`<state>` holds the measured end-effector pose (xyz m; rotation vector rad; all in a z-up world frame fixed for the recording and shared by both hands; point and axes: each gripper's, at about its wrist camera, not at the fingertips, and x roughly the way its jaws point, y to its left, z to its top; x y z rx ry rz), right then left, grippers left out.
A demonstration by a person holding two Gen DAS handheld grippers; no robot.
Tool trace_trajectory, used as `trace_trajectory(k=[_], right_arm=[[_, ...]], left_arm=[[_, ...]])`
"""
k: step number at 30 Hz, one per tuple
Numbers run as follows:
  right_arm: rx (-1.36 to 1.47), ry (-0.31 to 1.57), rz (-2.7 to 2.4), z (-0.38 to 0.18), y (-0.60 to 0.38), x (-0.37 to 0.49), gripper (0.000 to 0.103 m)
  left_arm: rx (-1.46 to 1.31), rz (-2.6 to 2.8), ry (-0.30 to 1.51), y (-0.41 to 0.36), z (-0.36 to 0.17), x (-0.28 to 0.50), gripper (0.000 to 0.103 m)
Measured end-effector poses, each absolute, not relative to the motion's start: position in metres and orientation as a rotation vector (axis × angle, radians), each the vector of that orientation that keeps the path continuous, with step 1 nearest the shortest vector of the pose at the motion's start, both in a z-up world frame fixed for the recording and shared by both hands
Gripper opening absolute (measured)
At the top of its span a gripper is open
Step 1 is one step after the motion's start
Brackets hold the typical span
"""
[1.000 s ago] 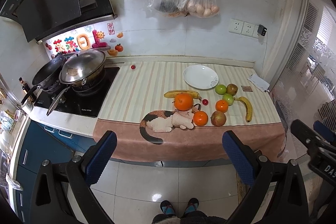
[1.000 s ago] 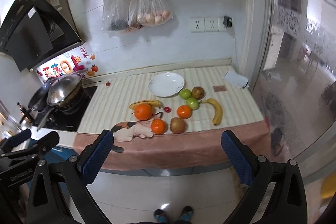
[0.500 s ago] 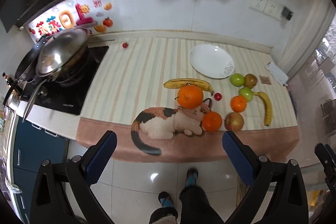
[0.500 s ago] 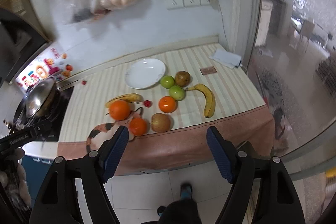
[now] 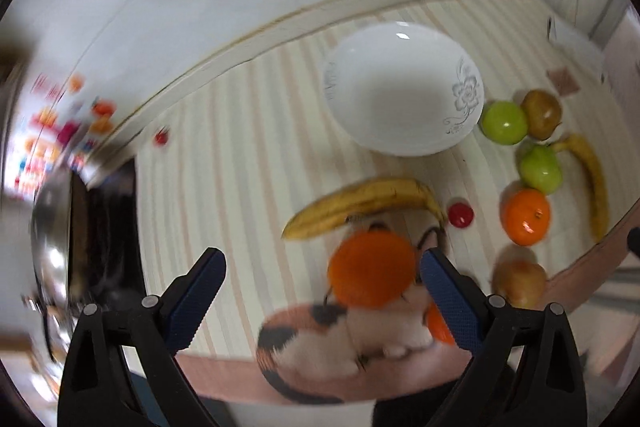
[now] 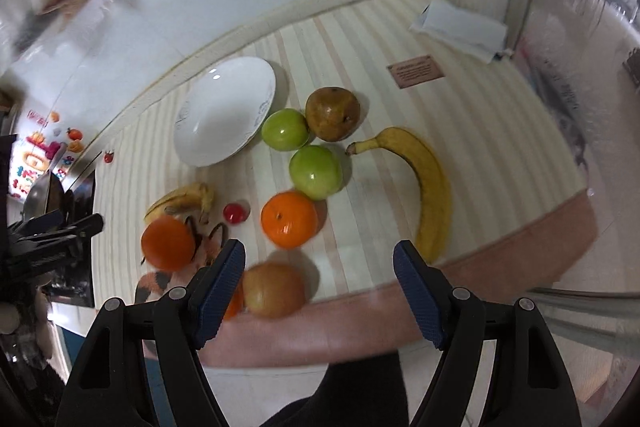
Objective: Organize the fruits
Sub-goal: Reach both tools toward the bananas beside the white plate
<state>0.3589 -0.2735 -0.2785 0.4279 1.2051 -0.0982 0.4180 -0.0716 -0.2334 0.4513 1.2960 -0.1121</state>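
Left wrist view: the fruits lie scattered around the empty white plate [image 5: 402, 91] at upper right, and the big orange [image 5: 370, 269] sits low in frame. My left tongs [image 5: 320, 291] gape wide and empty; my right tongs [image 6: 318, 269] stand partly open, empty too. I judge this the approach: next, close around one fruit.

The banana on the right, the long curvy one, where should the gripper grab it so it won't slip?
Probably best the thick middle of the right banana, coming down from above with one finger on each long side, across its curve. It lies flat on the striped cloth, with bare cloth along both sides. The thin stem end points at a green apple, so that end is narrower and more crowded.
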Motion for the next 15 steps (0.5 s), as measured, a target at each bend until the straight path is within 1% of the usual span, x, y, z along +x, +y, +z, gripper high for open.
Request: trace_trajectory(k=[5, 11, 15], right_arm=[[0.428, 1.267, -0.079, -0.307, -0.278, 0.404, 0.079], [0.459, 1.313, -0.127, -0.332, -0.296, 0.428, 0.079], [0.441, 1.341, -0.209, -0.346, -0.317, 0.430, 0.079]], left_arm=[[0.635, -0.228, 1.382, -0.108, -0.279, 0.454, 0.099], [0.906, -0.337, 1.445, -0.135, -0.332, 0.461, 0.099], [0.945, -0.352, 1.486, -0.134, -0.351, 0.464, 0.099]])
